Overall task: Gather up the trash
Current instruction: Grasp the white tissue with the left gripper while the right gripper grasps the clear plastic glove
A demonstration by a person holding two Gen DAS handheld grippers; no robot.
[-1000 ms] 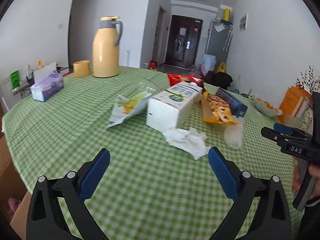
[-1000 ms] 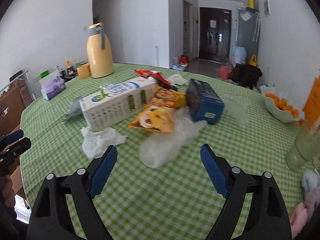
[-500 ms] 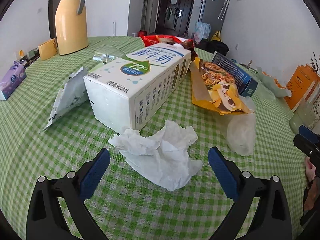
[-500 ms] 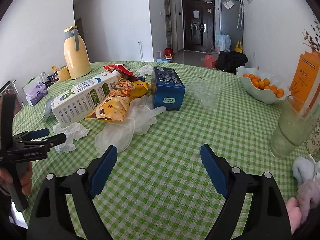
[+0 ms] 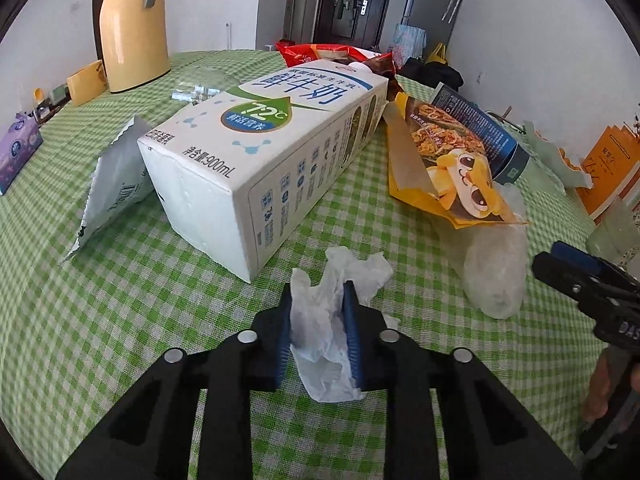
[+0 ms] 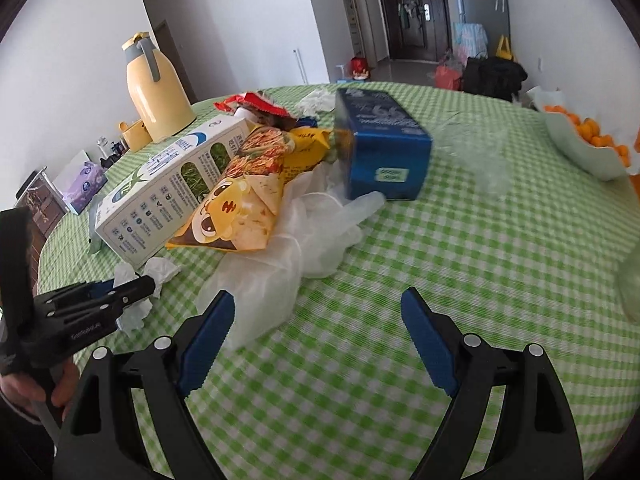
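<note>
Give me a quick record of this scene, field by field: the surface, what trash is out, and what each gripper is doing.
surface: green checked tablecloth
trash: milk carton, yellow snack bag, blue box, clear glove, crumpled tissue
left gripper: jaws closing, crumpled tissue pinched between them
right gripper: jaws wide, nothing between them, near the clear glove

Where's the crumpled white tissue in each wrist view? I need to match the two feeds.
Left wrist: crumpled tissue bottom centre, between the closing left gripper pads.
Right wrist: lower left, at that gripper's tips.
Shared landmark: milk carton lying just behind it.
</note>
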